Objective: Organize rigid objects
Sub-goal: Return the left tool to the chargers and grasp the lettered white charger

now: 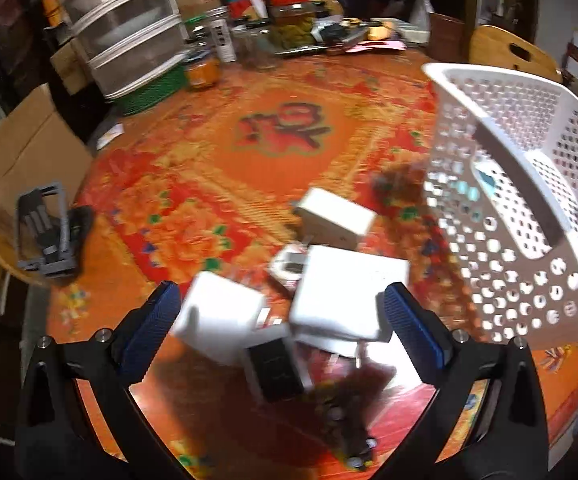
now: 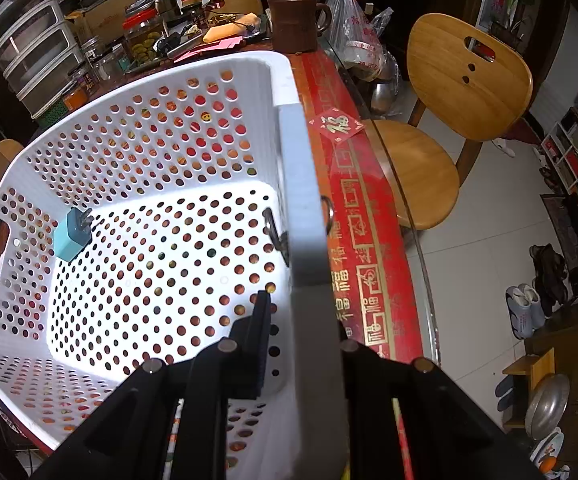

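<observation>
A pile of white chargers and boxes (image 1: 345, 292) lies on the red patterned table, with a black adapter (image 1: 275, 368) in front. My left gripper (image 1: 281, 312) is open just above the pile, blue pads on either side. The white perforated basket (image 1: 509, 208) stands to the right, tilted. My right gripper (image 2: 301, 320) is shut on the basket's rim (image 2: 305, 208). Inside the basket lies a light blue charger (image 2: 71, 238). The left view is blurred.
A grey holder (image 1: 45, 232) sits at the table's left edge. Clear drawers (image 1: 125, 28), jars (image 1: 289, 16) and clutter line the far side. A brown mug (image 2: 295, 24) stands behind the basket. A wooden chair (image 2: 461, 92) is to the right.
</observation>
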Available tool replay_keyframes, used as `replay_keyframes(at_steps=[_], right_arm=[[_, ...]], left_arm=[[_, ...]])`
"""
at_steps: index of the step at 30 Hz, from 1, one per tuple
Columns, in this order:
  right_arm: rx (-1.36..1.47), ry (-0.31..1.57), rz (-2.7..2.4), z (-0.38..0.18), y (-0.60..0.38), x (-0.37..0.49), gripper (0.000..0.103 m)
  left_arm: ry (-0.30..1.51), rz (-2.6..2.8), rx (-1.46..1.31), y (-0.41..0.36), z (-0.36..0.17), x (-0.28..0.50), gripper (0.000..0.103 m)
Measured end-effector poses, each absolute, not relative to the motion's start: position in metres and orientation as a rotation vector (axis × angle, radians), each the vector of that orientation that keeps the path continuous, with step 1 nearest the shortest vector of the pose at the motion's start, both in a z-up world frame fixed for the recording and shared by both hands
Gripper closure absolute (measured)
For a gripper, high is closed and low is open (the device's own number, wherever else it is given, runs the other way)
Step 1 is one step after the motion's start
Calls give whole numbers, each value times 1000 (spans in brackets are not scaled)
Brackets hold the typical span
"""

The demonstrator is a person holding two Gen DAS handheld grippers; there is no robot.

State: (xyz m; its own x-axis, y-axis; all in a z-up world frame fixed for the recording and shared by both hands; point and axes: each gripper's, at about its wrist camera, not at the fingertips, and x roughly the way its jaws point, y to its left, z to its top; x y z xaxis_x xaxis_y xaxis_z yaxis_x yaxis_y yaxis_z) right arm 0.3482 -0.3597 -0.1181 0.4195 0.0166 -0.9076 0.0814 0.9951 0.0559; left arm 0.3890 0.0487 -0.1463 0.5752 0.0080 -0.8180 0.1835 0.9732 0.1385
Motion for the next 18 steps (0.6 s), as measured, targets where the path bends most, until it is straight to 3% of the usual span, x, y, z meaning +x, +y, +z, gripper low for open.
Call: replay_keyframes(at_steps=[5,7,9,11,18], right_arm=[[94,1140,-42,-118,-359,349,88],[93,1140,-43,-118,-359,349,88],[92,1141,-42,-118,-359,349,88],[92,1142,-43,-118,-359,349,88],[92,1141,-43,-118,-359,349,88]], left_arm=[[977,-123,256,20,-161,394,4],[994,-117,262,14,-168,403,14],[1011,-141,247,11,-173,406,34],[1018,-161,235,9,-176,407,46],[980,-99,261,14,-173,402,47]])
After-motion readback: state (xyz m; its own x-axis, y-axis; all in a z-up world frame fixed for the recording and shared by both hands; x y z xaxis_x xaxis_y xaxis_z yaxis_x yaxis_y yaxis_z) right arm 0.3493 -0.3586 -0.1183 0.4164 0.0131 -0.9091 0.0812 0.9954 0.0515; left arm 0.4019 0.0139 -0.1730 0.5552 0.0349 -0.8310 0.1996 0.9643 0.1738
